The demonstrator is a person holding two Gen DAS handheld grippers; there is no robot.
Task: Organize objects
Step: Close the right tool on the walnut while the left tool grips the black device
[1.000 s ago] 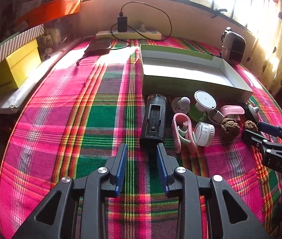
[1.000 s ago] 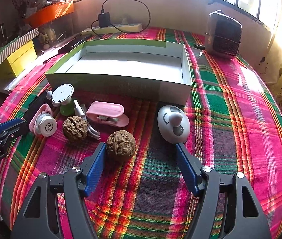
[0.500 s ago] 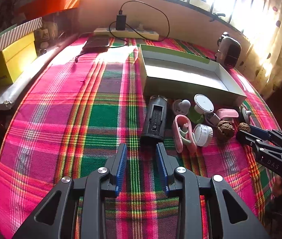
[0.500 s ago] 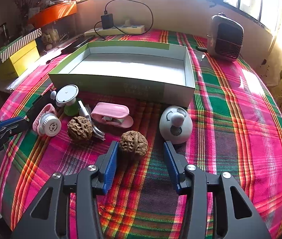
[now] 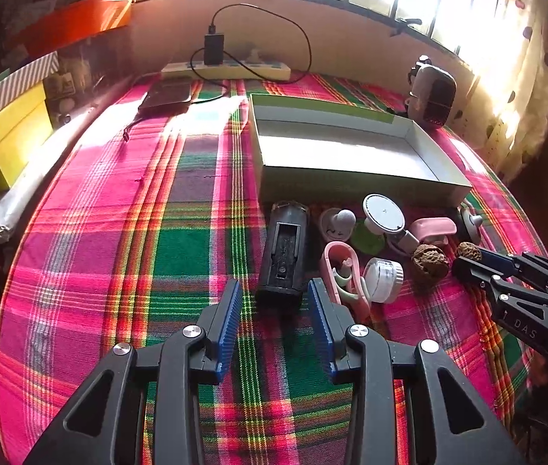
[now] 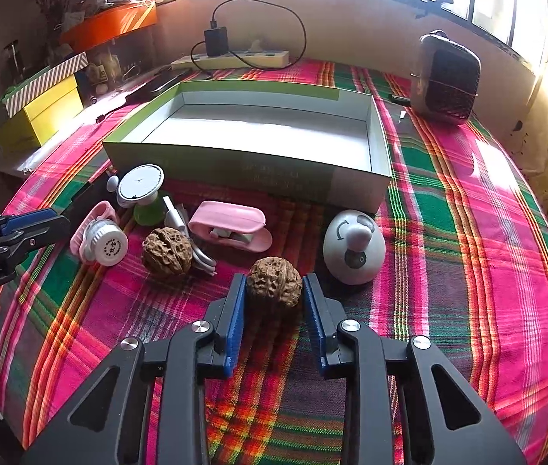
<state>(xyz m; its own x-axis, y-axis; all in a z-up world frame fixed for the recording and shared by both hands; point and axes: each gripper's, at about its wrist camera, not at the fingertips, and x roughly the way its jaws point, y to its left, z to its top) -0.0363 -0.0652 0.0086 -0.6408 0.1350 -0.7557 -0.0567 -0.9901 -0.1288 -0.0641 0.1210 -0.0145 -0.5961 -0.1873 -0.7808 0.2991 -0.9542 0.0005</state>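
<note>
Now closed in: right gripper, wide a second ago, just narrowed onto walnut, both pads touching its sides. Left gripper just spread wider, empty, poised before black case. Walnut brown, deeply wrinkled, resting on plaid cloth, just beside white egg toy, in front of open box.

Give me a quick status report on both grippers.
Right gripper has been closing, fingers at the walnut. Left gripper just opened, empty, before the black case. Box empty, path clear.
</note>
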